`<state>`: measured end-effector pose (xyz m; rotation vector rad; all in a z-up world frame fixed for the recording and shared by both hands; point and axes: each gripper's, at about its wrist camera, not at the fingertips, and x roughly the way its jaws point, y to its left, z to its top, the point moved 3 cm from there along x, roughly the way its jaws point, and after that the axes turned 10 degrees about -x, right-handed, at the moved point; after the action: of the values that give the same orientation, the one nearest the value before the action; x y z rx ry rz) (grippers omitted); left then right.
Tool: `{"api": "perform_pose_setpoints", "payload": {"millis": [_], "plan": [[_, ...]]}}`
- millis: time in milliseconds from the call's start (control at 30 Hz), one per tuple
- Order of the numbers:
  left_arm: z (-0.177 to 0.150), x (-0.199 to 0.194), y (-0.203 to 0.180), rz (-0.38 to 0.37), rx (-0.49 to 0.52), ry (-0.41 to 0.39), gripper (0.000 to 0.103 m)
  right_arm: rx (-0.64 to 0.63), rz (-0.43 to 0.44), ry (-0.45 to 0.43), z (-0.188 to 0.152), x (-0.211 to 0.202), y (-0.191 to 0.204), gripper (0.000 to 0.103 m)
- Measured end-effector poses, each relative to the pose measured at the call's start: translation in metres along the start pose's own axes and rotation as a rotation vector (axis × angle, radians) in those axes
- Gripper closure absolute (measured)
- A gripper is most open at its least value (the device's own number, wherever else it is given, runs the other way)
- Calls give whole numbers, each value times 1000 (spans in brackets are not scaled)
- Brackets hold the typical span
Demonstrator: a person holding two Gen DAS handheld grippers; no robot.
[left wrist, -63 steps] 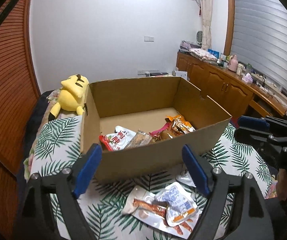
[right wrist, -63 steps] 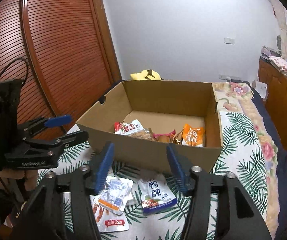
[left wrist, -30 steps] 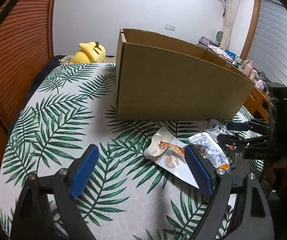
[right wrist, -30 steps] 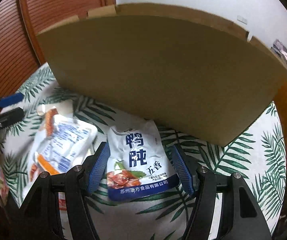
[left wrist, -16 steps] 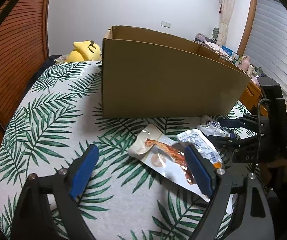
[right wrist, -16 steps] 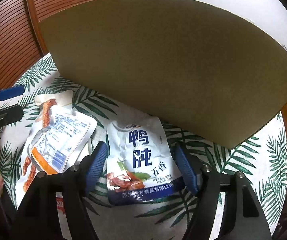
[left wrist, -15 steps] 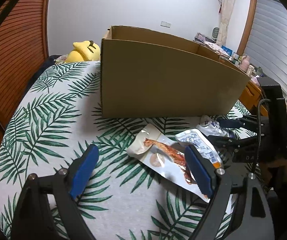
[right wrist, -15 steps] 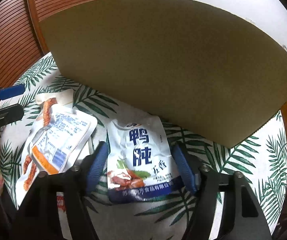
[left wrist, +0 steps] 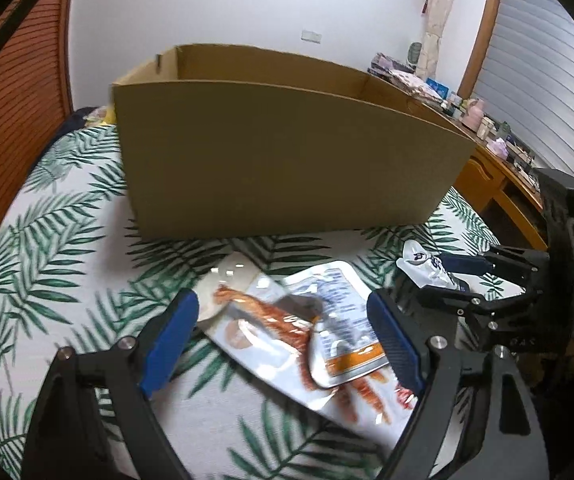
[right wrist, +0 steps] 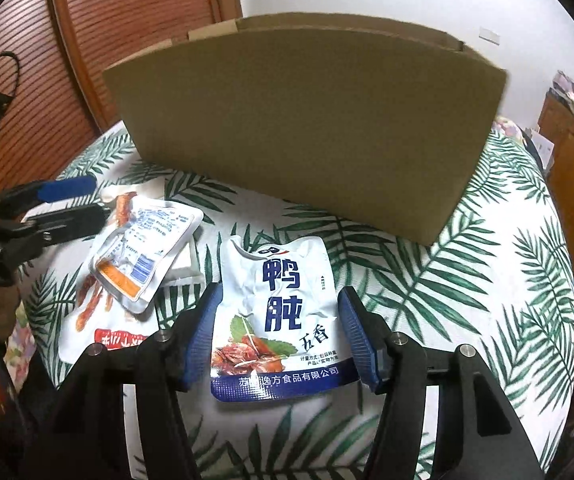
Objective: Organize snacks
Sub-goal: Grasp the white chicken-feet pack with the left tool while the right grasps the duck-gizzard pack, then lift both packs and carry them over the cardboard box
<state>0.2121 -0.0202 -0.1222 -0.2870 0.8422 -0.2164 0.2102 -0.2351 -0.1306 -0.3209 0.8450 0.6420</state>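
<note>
White-and-blue duck snack pouch (right wrist: 277, 316) is lying flat on the palm-leaf bedspread (right wrist: 499, 288), right between the blue pads of my right gripper (right wrist: 279, 338). The jaws are spread wide on either side of it and I can't tell for sure if the pads are touching its edges, but they aren't squeezing it. In the left wrist view only a crumpled white corner of that pouch (left wrist: 423, 266) shows, next to the right gripper (left wrist: 463, 276).

Over to the left of it sit two more packets, overlapping: a small silver pouch with an orange stripe (right wrist: 143, 252) on top of a longer clear-and-white pack of reddish meat strips (right wrist: 91, 312). My left gripper (left wrist: 287, 336) is open around that pair, fingers wide apart, nothing pinched; the silver pouch (left wrist: 345, 332) and the strip pack (left wrist: 271, 328) lie between its pads. From the right wrist view the left gripper (right wrist: 67, 200) comes in from the left edge beside those packets.

Behind all the snacks stands the cardboard box (right wrist: 307, 120), its tall front wall facing me, so I can't see what's inside from either camera (left wrist: 287, 160). Wood slat doors (right wrist: 127, 40) are off to the left, and a cluttered wooden counter (left wrist: 495, 152) runs along the right wall.
</note>
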Motion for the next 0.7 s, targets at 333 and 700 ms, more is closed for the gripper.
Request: {"api": "perform_pose_setpoints", "payload": {"millis": [333,700], "plan": [[-1,31,-39,41,57,102,33,-7,-9,-17,-10,0,-6,42],[-9,42,-48,171,128,121,29,-35,-35,-23,-24,-6,-12,42]]}}
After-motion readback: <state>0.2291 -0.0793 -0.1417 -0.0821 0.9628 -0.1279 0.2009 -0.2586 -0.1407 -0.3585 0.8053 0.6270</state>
